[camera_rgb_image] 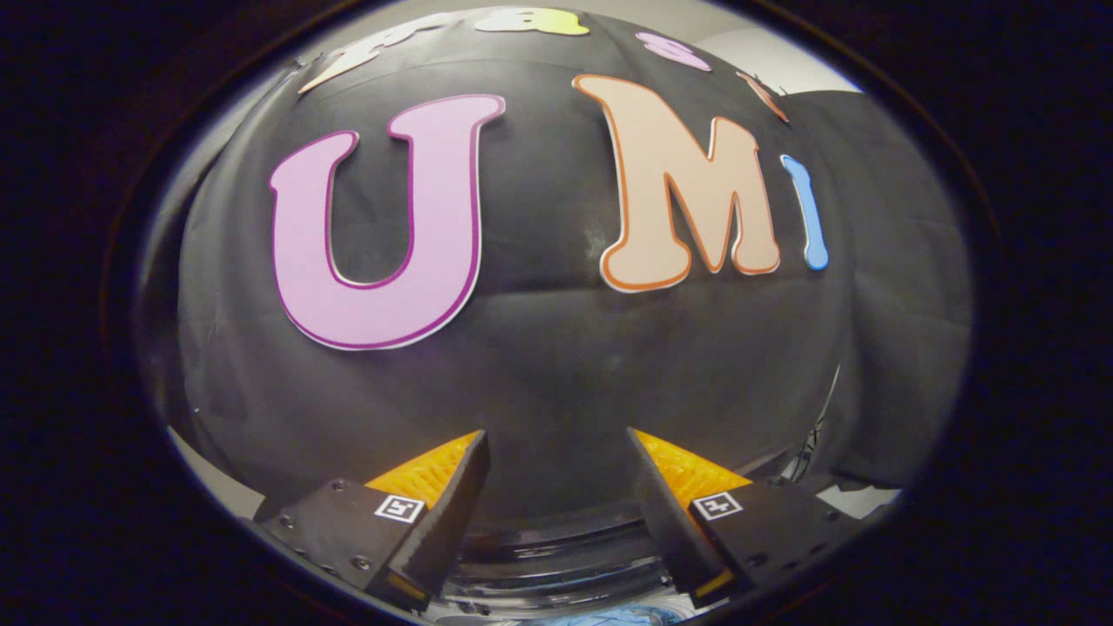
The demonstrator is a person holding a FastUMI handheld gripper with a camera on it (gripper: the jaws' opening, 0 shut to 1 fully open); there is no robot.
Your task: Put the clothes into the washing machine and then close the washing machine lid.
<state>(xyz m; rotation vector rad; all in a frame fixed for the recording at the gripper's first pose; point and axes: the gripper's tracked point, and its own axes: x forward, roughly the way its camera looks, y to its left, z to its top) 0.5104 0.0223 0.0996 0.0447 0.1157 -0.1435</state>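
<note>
My gripper (556, 439) is open, its two fingers spread wide with nothing between them, and it points at the booth's black cloth wall. Below the fingers lies a dark, glossy curved rim (556, 556), apparently the washing machine's lid or opening. Under that rim a sliver of blue cloth (613, 617) peeks out. The rest of the machine is hidden beneath the gripper.
The black cloth wall (539, 365) rises close ahead of the fingers. To the right of the right finger some cables (809, 443) and a pale surface (856, 500) show. A strip of light floor or table (217, 487) sits beside the left finger.
</note>
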